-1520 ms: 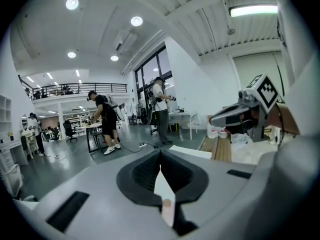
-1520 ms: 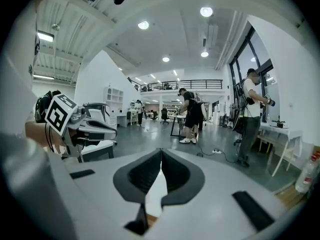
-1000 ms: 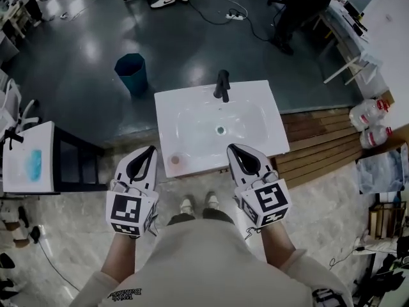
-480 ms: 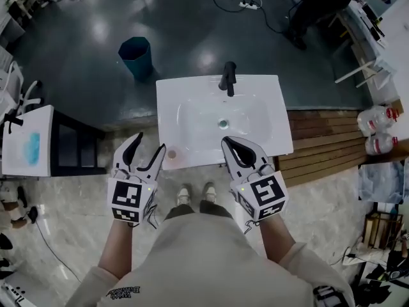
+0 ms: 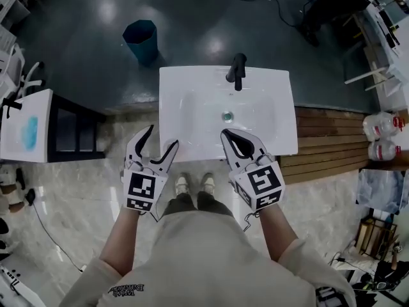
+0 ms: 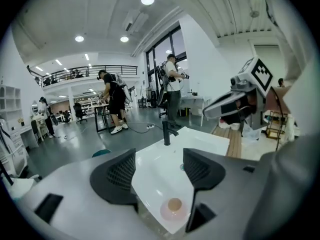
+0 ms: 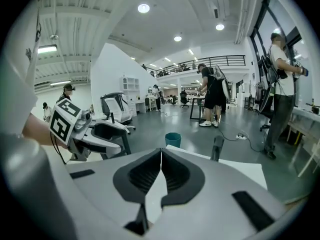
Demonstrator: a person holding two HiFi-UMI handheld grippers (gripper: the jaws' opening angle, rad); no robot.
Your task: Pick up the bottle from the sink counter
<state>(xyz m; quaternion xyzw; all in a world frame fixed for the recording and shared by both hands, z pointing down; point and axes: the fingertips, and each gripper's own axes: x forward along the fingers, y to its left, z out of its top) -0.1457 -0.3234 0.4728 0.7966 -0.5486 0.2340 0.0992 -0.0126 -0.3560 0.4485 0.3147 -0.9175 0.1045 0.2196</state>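
Bottle [image 6: 174, 207] position reads best in the left gripper view: a small, pinkish see-through one with an orange cap, standing on the front left corner of the white sink counter [image 5: 271, 88]. It looks upright, with its long axis vertical and the cap pointing up, so mostly its top shows. In the head view it cannot be made out; the left gripper [image 5: 163, 137] covers that corner.

That gripper hangs over the corner with its 2 jaws spread wide, having just been opening. The bottle shows through the gap between them, below the jaws, touched by neither.

To its right, over the counter's front edge near the basin, is the right gripper [image 5: 225, 133]. Its 2 jaws are pressed together at the tips with nothing in them.

At the counter's far edge stands a black faucet [image 5: 238, 71], with the drain [image 5: 227, 116] in the basin's middle — both well apart from the bottle. 1 teal bin [image 5: 140, 38] stands on the floor beyond.
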